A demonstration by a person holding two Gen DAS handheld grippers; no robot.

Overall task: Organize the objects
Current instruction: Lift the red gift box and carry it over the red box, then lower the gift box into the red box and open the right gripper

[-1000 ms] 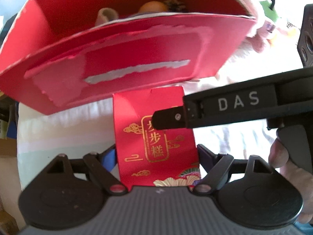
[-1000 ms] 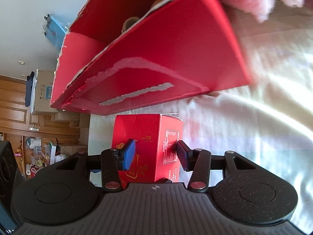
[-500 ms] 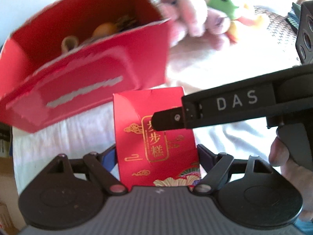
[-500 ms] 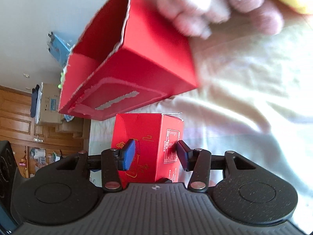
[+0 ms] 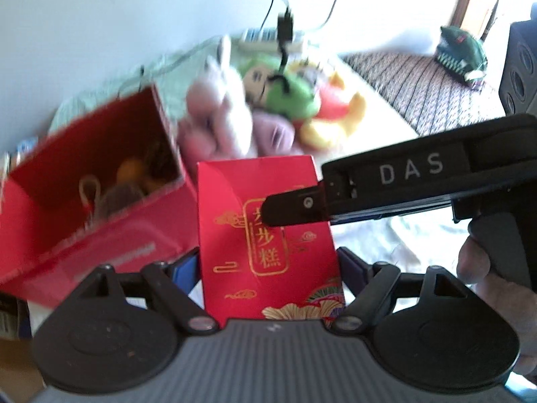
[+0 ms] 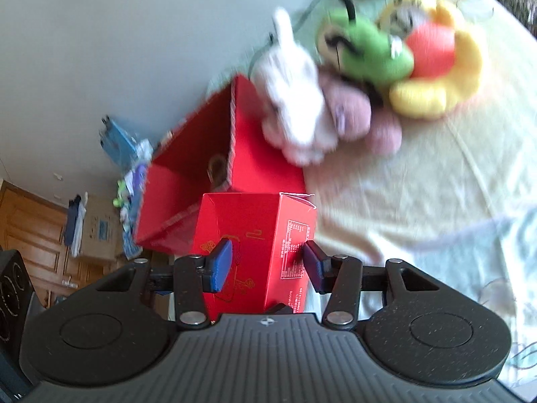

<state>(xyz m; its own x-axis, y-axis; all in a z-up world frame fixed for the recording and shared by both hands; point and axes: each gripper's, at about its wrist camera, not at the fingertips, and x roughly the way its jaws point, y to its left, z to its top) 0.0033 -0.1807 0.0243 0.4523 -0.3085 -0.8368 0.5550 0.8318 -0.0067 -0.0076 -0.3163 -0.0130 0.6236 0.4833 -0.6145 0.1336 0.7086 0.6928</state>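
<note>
Box lifted clear: the open red cardboard bin (image 5: 100,181) has shrunk toward ten o'clock.
Both grippers, left (image 5: 268,265) and right (image 6: 265,265), clamp the small red gold-printed carton (image 5: 265,235); carrying step, next needs a landing spot.

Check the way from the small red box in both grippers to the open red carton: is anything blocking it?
Nothing visible does. The small red box is clamped by the left gripper and right gripper. The open red carton lies just beyond it; the plush toys sit beside the carton, off the path.
</note>
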